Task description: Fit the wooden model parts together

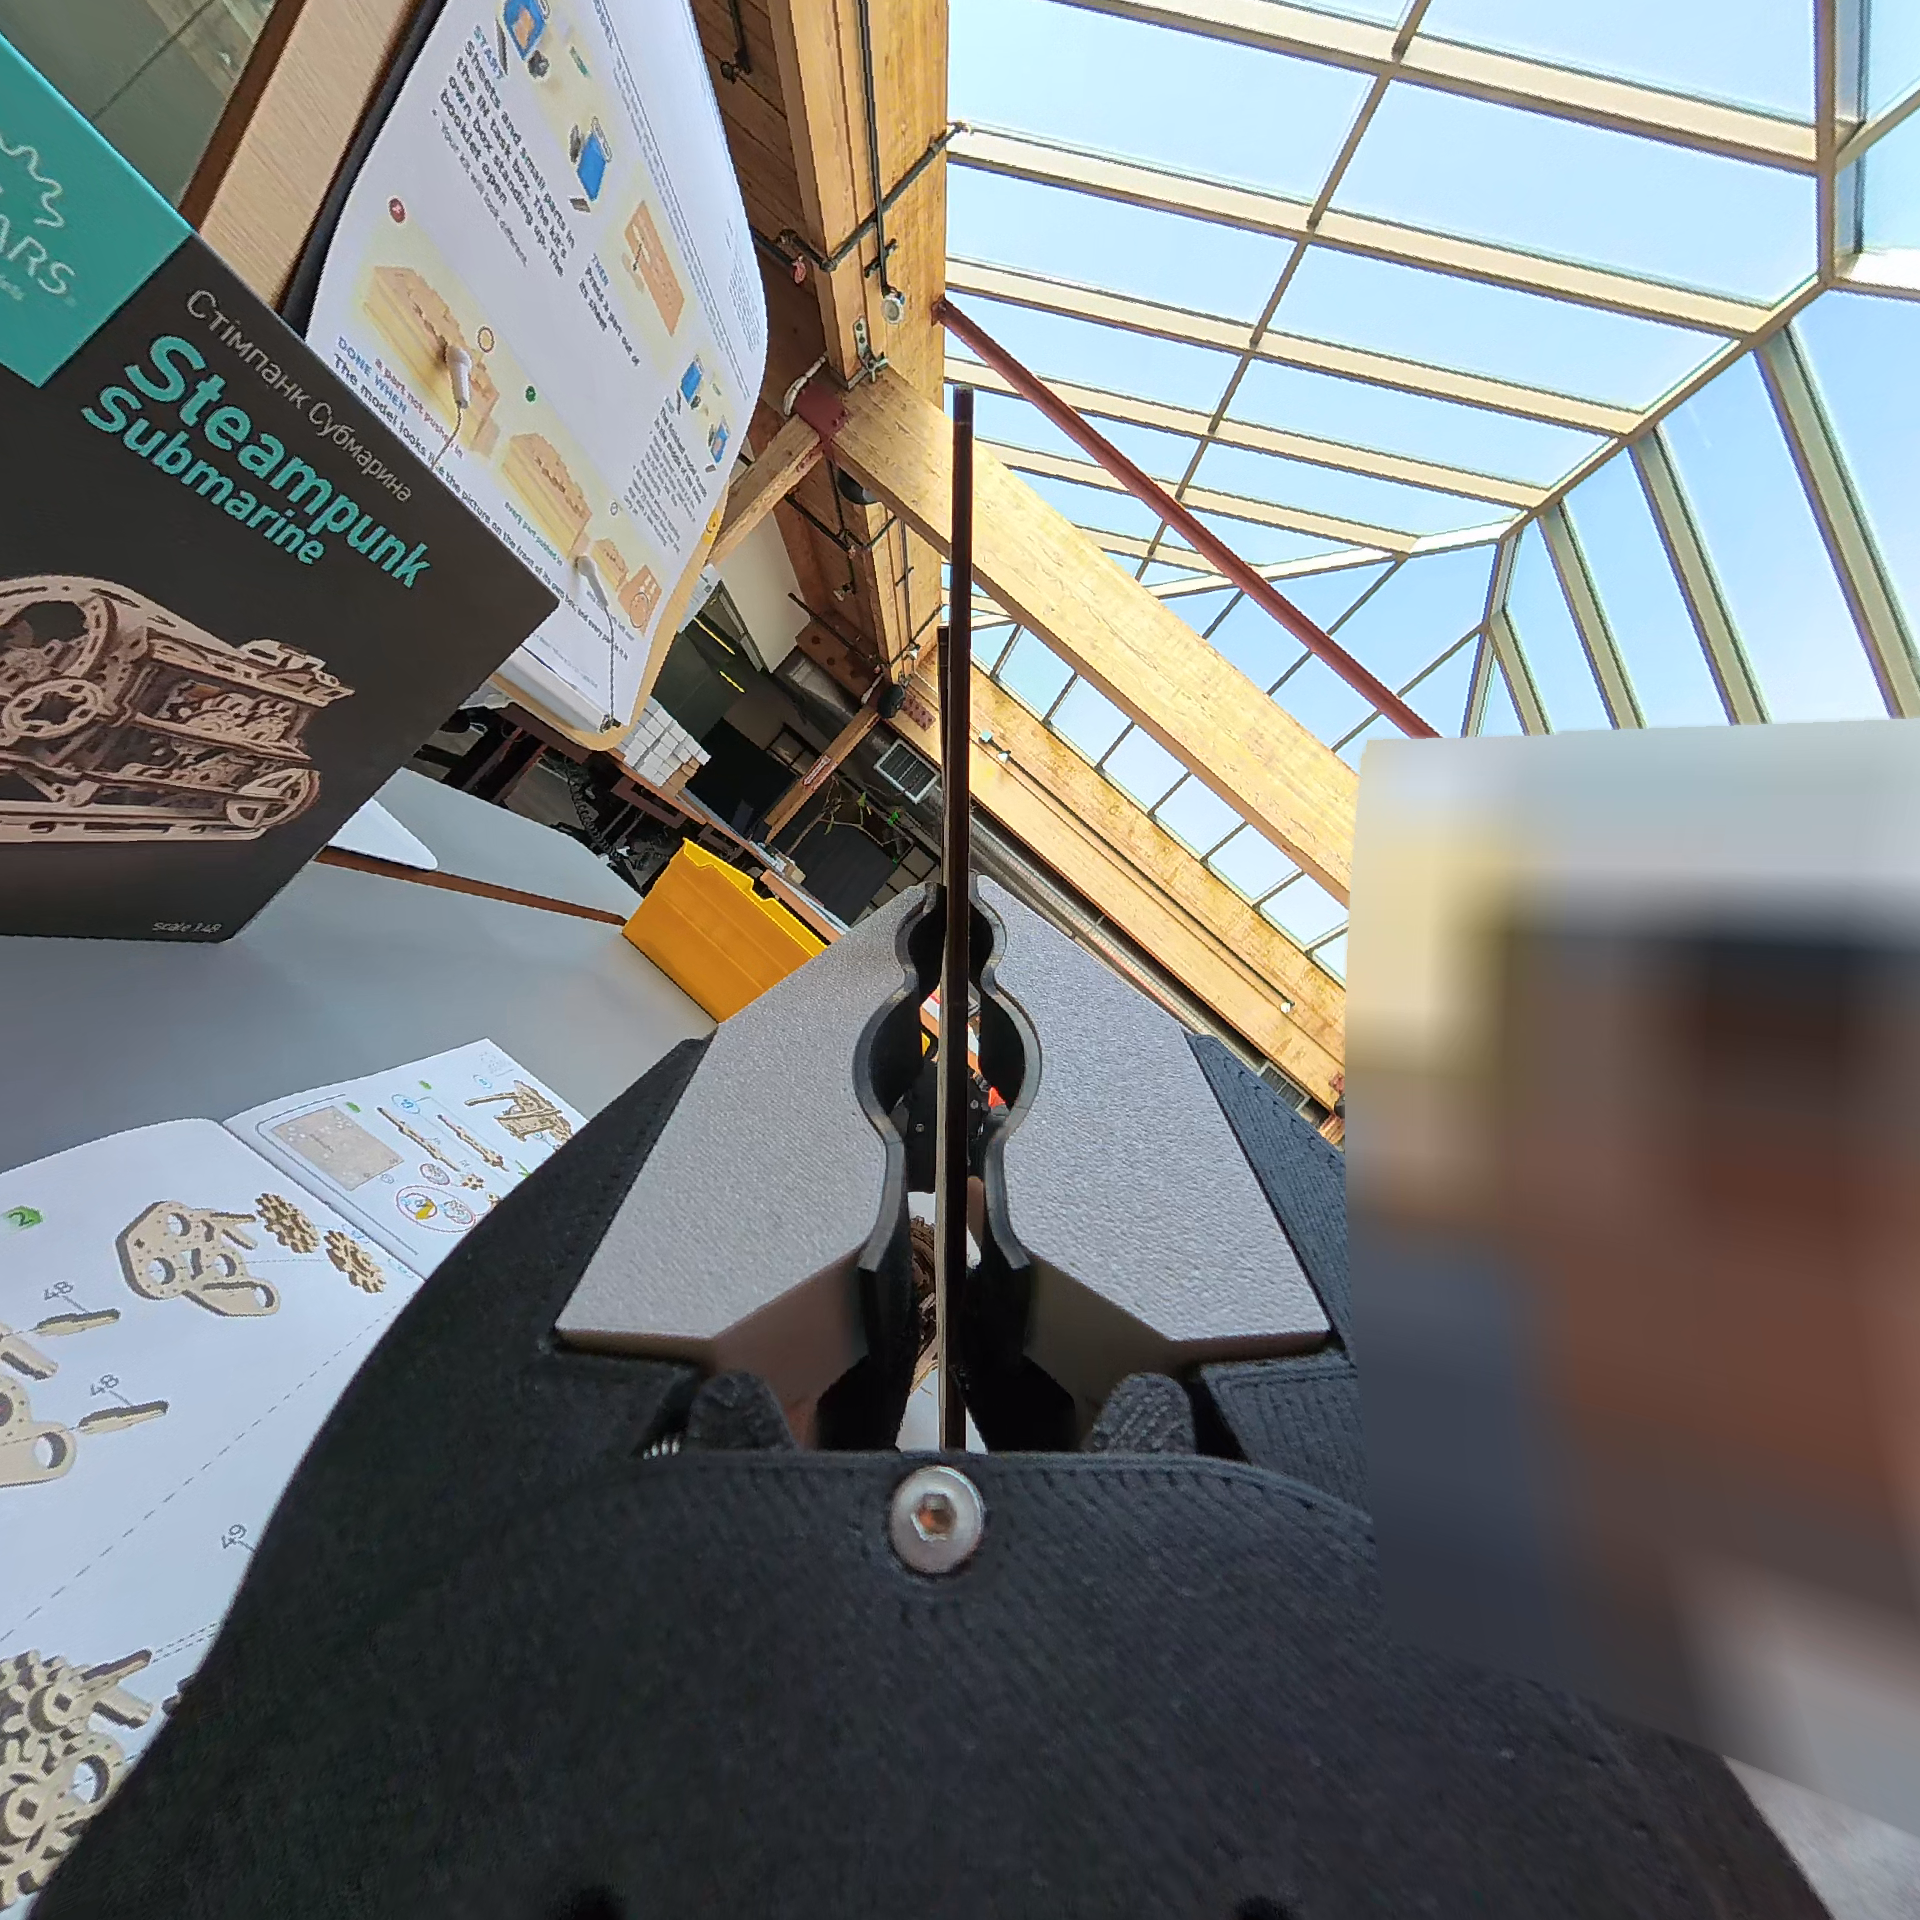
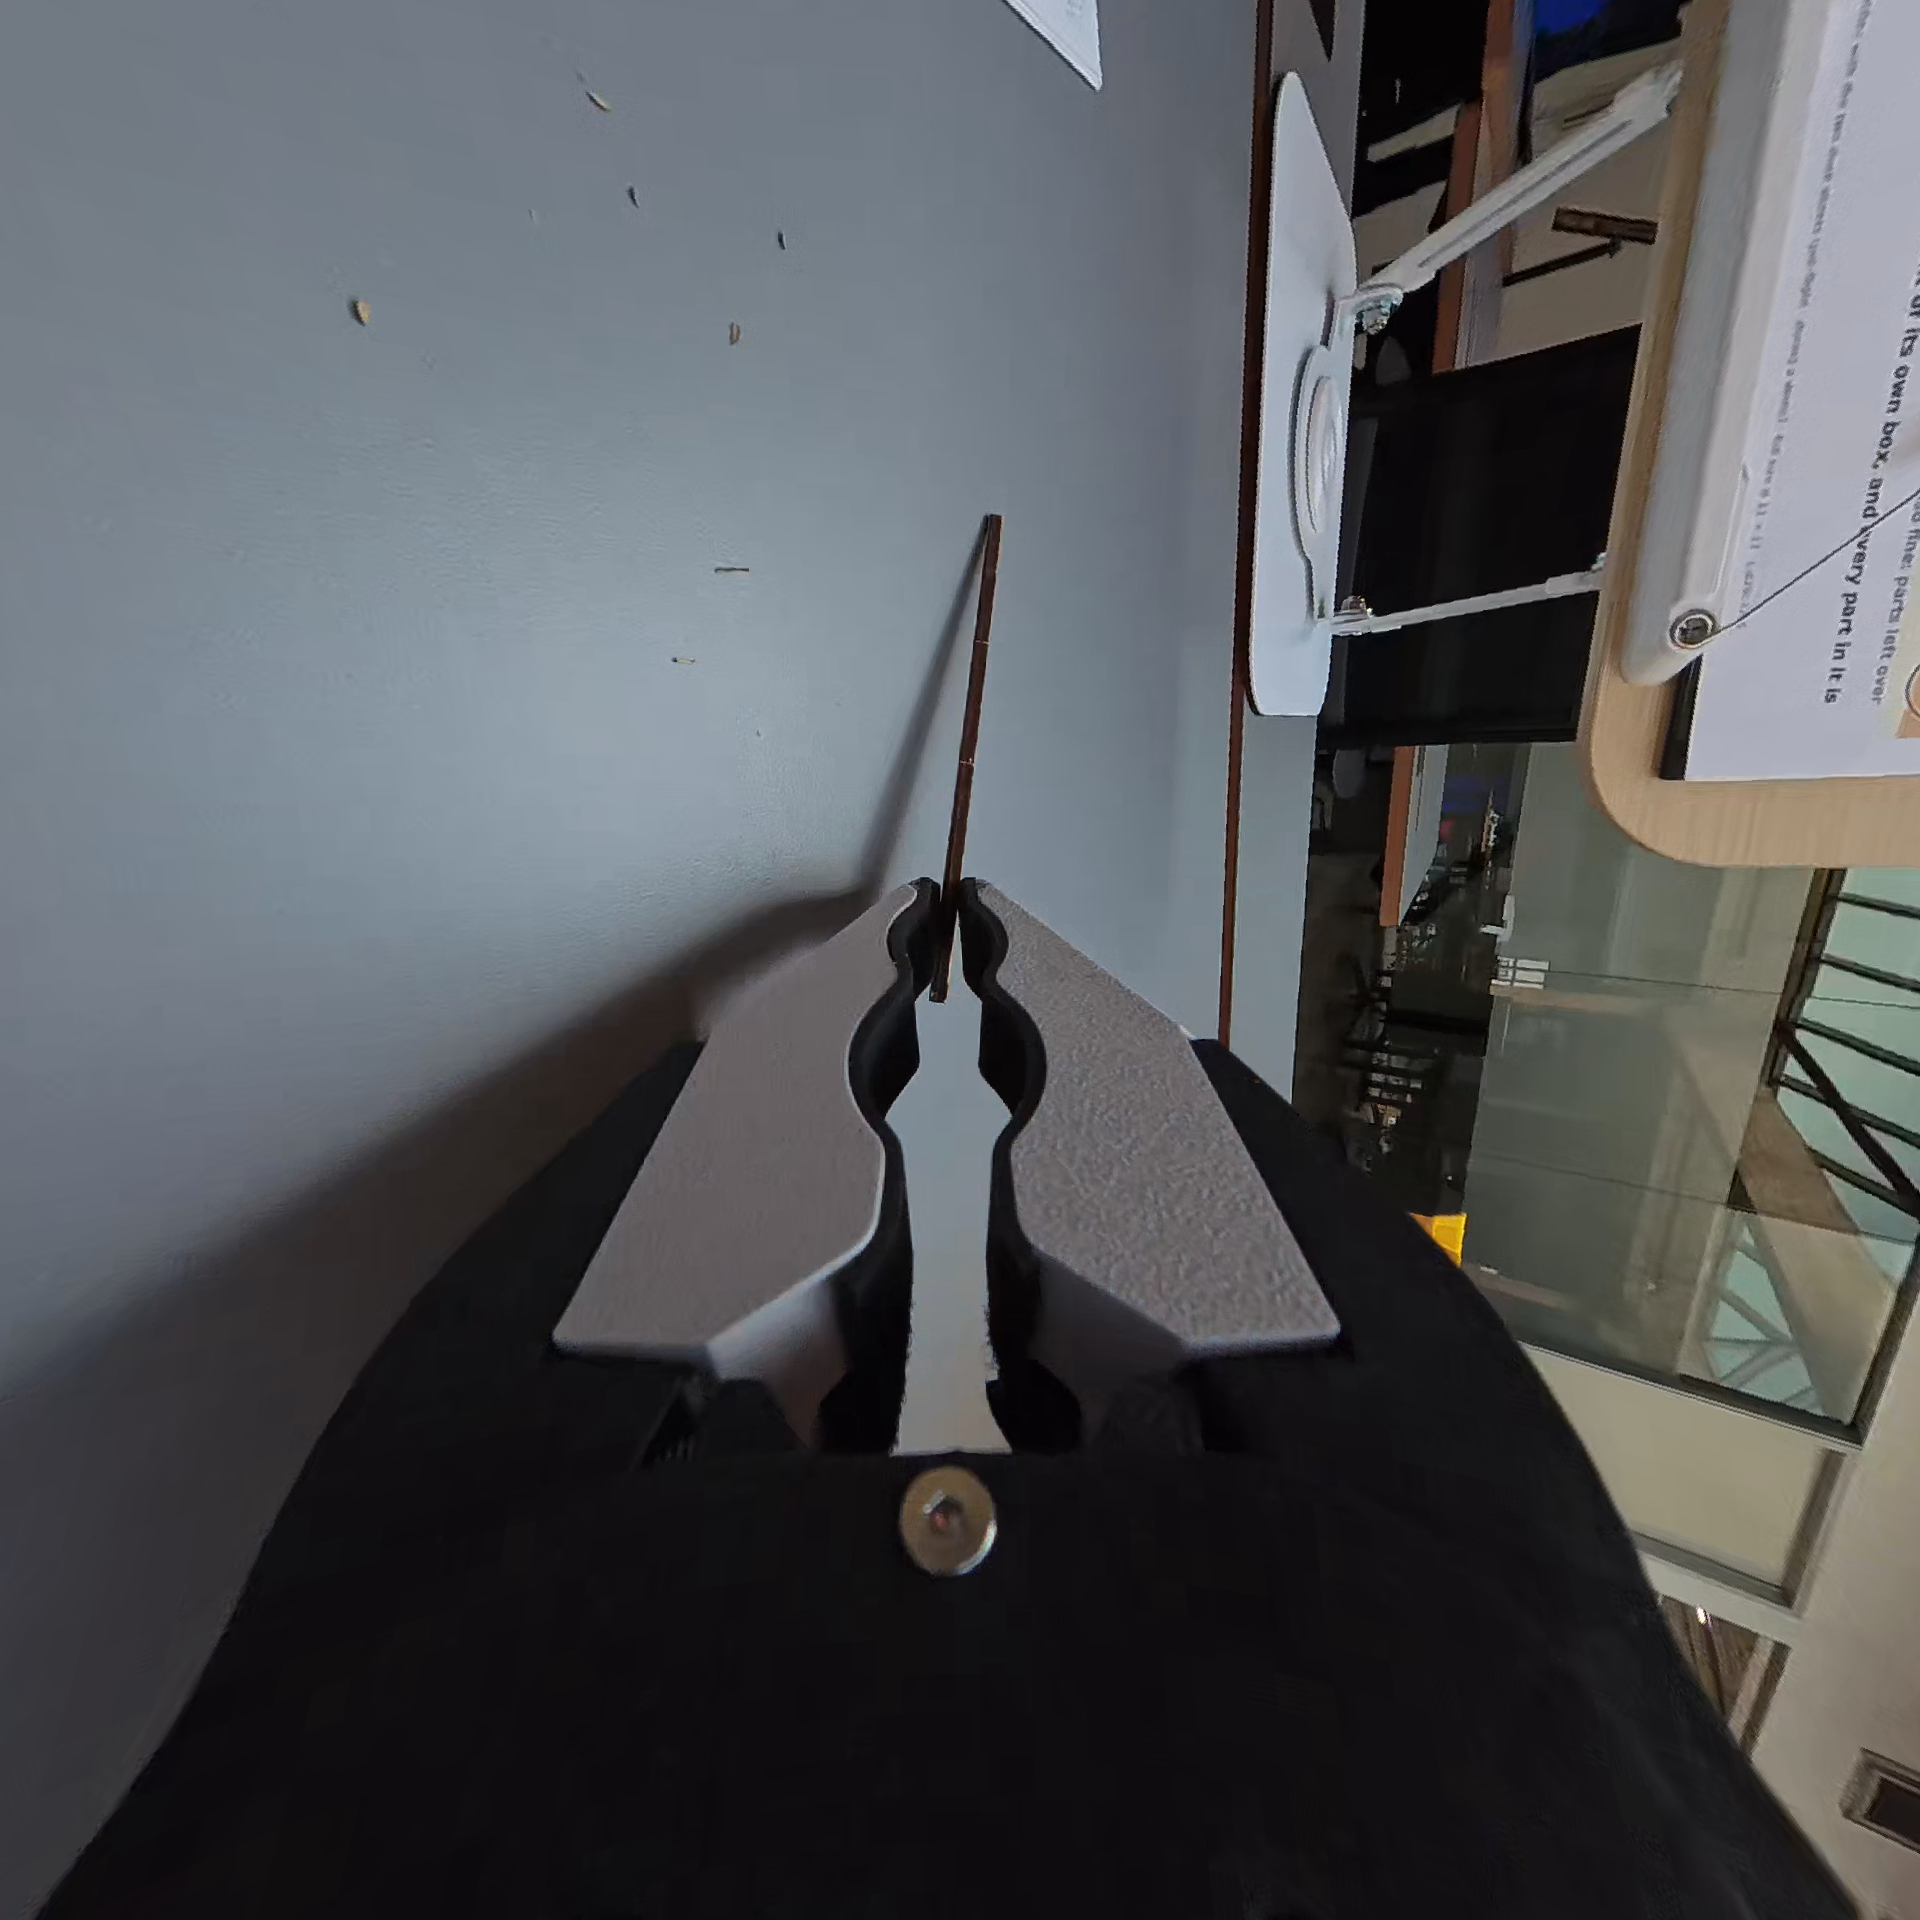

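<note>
Between the left gripper's (image 1: 954, 914) fingers, a thin wooden sheet (image 1: 958, 665) is clamped edge-on and projects beyond the tips. Only this view shows the model box (image 1: 208, 582) and open instruction booklet (image 1: 156, 1299) left of the fingers, and a yellow bin (image 1: 717, 930), contents hidden. The right gripper (image 2: 951, 894) pinches a wooden strip (image 2: 977, 707) at its tips, beside the grey surface (image 2: 364, 727) with wood chips (image 2: 358, 310).

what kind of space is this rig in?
Probably a workshop or maker space in a timber-framed atrium: glass skylight roof on wooden beams, a grey worktable with an open assembly booklet, and a yellow parts bin behind.
</note>
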A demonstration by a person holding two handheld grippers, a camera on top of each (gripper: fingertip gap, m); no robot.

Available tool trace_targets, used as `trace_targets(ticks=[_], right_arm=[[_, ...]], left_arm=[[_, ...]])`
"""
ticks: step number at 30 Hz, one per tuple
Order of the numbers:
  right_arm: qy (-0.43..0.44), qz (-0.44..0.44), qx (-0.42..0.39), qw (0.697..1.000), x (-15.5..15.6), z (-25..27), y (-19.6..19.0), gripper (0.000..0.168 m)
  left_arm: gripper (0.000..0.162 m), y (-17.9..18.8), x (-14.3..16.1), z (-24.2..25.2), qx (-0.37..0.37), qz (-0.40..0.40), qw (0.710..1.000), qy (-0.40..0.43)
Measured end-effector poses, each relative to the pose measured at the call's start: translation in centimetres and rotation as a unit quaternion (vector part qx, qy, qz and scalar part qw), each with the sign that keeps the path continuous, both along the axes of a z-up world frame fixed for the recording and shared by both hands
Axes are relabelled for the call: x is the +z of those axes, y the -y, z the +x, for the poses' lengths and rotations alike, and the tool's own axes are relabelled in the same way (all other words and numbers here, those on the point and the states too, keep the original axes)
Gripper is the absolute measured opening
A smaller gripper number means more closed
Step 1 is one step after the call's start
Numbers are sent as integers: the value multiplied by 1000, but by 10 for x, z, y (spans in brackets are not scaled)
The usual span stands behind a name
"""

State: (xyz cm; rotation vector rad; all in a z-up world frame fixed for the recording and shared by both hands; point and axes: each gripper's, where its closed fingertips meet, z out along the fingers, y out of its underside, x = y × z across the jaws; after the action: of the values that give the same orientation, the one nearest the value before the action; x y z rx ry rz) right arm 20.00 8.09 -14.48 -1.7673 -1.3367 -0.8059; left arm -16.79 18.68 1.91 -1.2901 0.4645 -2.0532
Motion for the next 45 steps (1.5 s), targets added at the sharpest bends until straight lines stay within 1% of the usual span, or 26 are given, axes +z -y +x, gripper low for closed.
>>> trace_targets(ticks=[1,3,4,6,8,10,11,13,15,16,17,21,24,25,26,28,29,32,36,41,42,45], right_arm=[[0,-4,5,1000,0,-4,1,3],[-32,-10,15,999,3,-13,4,3],[-57,-11,16,998,5,-15,5,4],[-138,-25,0,990,8,-16,5,6],[-241,-59,-21,968,9,-17,6,18],[-326,-98,-18,940,10,-24,9,23],[-352,-104,-18,930,12,-24,10,23],[-387,-102,-43,916,14,-16,6,27],[-427,-126,-71,893,10,-12,5,34],[-440,-134,-80,884,8,-10,4,35],[-443,-132,-90,882,6,-7,2,34],[-422,-113,-86,896,4,-3,-1,32],[-431,-148,-99,885,-9,-5,0,33],[-440,-149,-108,879,-8,-4,-1,34],[-451,-155,-117,871,-9,-2,-2,36],[-477,-173,-129,852,-11,-1,0,36],[-485,-175,-132,847,-10,0,0,35],[-484,-175,-132,847,-11,0,0,34],[-476,-174,-127,853,-11,-1,1,38],[-479,-168,-137,850,-11,1,-1,21],[-478,-174,-129,851,-11,-1,0,8],[-474,-174,-127,854,-11,-1,0,8]], left_arm=[[0,0,0,0,0,0,1000,0],[0,0,0,0,0,1,1000,0],[0,0,0,0,0,1,1000,0],[0,0,0,-1,1,-1,1000,0],[0,-1,0,-1,0,-2,1000,1],[0,0,-1,0,-1,-2,1000,0],[0,0,-1,0,-2,-2,1000,-1],[1,1,0,0,-3,0,1000,-1],[0,1,0,0,-3,0,1000,0],[0,0,0,0,-3,0,1000,1],[1,0,0,-1,-4,-1,1000,1],[1,1,0,-1,-5,-1,1000,1],[1,0,-1,0,-5,-2,1000,-1],[1,0,-1,1,-6,-2,1000,-1],[1,1,-1,1,-6,-3,1000,-1],[1,1,-2,1,-6,-2,1000,-2],[0,1,-2,1,-6,-2,1000,-3],[1,0,-2,1,-4,-2,1000,-3],[1,-1,-4,2,-2,-5,1000,-6],[1,-2,-5,1,0,-5,1000,-6],[1,-2,-5,1,0,-5,1000,-6],[1,-2,-6,2,0,-6,1000,-7]])
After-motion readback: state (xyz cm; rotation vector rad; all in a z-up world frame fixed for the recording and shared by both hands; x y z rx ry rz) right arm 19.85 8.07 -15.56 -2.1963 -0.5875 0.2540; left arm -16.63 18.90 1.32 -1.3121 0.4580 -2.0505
